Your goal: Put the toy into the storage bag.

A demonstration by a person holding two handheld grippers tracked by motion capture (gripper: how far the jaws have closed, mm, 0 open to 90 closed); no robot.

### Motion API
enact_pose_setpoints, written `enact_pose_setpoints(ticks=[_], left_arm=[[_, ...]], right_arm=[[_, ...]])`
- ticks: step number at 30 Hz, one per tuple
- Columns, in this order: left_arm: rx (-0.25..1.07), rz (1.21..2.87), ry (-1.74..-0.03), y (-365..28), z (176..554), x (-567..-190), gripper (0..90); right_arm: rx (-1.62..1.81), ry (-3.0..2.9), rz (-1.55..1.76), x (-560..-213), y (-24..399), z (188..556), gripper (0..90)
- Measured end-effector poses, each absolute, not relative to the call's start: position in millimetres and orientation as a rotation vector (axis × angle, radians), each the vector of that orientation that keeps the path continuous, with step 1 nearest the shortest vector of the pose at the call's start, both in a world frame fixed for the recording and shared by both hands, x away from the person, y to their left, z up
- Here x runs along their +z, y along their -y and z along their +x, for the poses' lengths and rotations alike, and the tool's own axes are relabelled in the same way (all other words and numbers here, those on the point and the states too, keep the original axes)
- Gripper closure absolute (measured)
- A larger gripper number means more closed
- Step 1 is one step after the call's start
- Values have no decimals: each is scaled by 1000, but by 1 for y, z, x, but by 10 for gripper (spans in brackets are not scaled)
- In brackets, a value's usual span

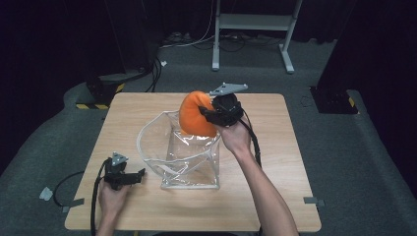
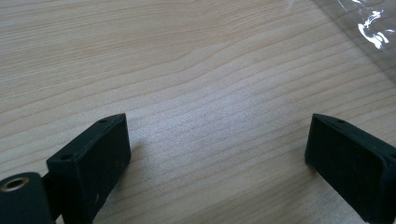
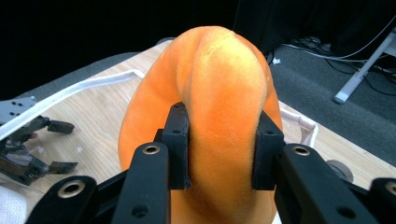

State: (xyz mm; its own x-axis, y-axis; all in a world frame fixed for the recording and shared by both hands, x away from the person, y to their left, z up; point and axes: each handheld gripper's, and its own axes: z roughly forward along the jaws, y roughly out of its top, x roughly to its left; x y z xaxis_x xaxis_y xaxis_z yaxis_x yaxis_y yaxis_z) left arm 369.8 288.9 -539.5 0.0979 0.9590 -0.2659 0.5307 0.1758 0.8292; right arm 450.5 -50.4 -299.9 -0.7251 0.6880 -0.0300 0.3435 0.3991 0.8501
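Note:
An orange plush cushion point(image 1: 195, 114) hangs over the open mouth of a clear plastic bag point(image 1: 189, 157) with a white rim, which stands at the middle of the table. My right gripper point(image 1: 210, 114) is shut on the cushion point(image 3: 219, 93); both pads press into its soft bulge, and its lower end reaches the bag's mouth. My left gripper point(image 1: 138, 175) rests on the table at the front left, beside the bag, open with nothing between its jaws point(image 2: 217, 149).
The wooden table point(image 1: 147, 105) has bare room at its left, right and front. A corner of the clear bag point(image 2: 369, 28) lies just ahead of the left gripper. Cables and a white stand's legs point(image 1: 251, 29) are on the floor behind.

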Motion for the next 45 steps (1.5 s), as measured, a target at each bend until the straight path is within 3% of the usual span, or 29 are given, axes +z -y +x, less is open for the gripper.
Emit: enact_pose_setpoints(ticks=[45], left_arm=[[601, 1477, -1554, -289, 370, -539, 68]], right_arm=[[1156, -2391, 945, -334, 43, 464, 609]])
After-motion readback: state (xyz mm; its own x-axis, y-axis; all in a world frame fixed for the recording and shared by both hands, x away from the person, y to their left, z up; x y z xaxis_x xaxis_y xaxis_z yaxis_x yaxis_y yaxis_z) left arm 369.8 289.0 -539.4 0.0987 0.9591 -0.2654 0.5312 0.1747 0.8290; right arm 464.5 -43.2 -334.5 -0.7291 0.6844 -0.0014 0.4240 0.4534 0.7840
